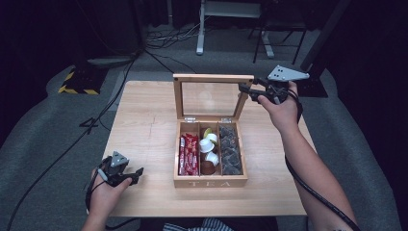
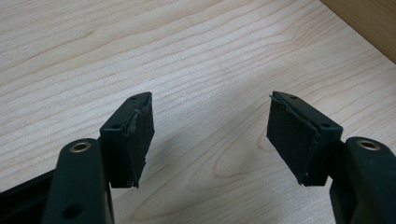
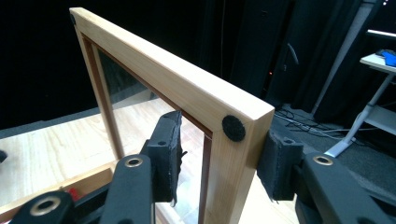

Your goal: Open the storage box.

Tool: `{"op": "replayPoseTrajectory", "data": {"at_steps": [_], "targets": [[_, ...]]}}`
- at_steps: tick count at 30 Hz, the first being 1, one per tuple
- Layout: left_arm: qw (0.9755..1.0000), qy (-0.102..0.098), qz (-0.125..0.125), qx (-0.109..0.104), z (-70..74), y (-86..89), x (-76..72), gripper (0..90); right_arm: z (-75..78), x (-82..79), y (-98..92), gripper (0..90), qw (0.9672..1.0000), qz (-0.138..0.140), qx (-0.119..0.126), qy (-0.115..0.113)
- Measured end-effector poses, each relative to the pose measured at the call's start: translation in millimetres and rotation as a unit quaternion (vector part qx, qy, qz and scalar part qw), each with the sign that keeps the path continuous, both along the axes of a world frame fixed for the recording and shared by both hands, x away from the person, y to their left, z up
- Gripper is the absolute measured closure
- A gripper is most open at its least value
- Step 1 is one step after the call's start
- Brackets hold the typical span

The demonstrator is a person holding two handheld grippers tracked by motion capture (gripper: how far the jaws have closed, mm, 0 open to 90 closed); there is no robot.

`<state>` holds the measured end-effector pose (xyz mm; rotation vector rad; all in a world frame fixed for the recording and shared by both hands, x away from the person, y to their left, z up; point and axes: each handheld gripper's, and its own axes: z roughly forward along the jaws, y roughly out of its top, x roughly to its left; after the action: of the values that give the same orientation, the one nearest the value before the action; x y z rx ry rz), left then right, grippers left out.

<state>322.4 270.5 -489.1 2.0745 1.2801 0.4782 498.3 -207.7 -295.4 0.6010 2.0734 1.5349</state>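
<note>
Your right gripper [image 3: 219,163] straddles the upright tea-box lid's [image 3: 173,79] corner, jaws slack, one pad clear of the glass. Your left gripper [image 2: 210,135] gapes wide over bare table [image 2: 196,56].

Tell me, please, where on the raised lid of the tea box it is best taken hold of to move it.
Grip the lid at the upper corner of its wooden frame, from the box's right side. It stands upright; the frame bar is narrow enough to pinch, unlike the pane. The right gripper already straddles that corner, jaws either side.

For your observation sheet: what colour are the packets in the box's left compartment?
Red packets, clearest in the high view.
</note>
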Motion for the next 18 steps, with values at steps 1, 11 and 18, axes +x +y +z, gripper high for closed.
{"op": "replayPoseTrajectory", "data": {"at_steps": [1,11,18], "targets": [[1.0000,0.000,0.000,0.000,0.0,0.0,0.1,32.3,-0.1,2.7,0.6,54.9,1.0000,-0.002,0.001,0.002],[1.0000,0.000,0.000,0.000,0.0,-0.7,-0.3,32.4,-15.4,27.1,8.5,55.4,0.9992,-0.020,-0.022,0.027],[1.0000,0.001,-0.002,0.001,-0.5,-1.5,0.0,32.4,-24.0,39.1,9.0,55.2,0.9984,-0.026,-0.009,0.049]]}}
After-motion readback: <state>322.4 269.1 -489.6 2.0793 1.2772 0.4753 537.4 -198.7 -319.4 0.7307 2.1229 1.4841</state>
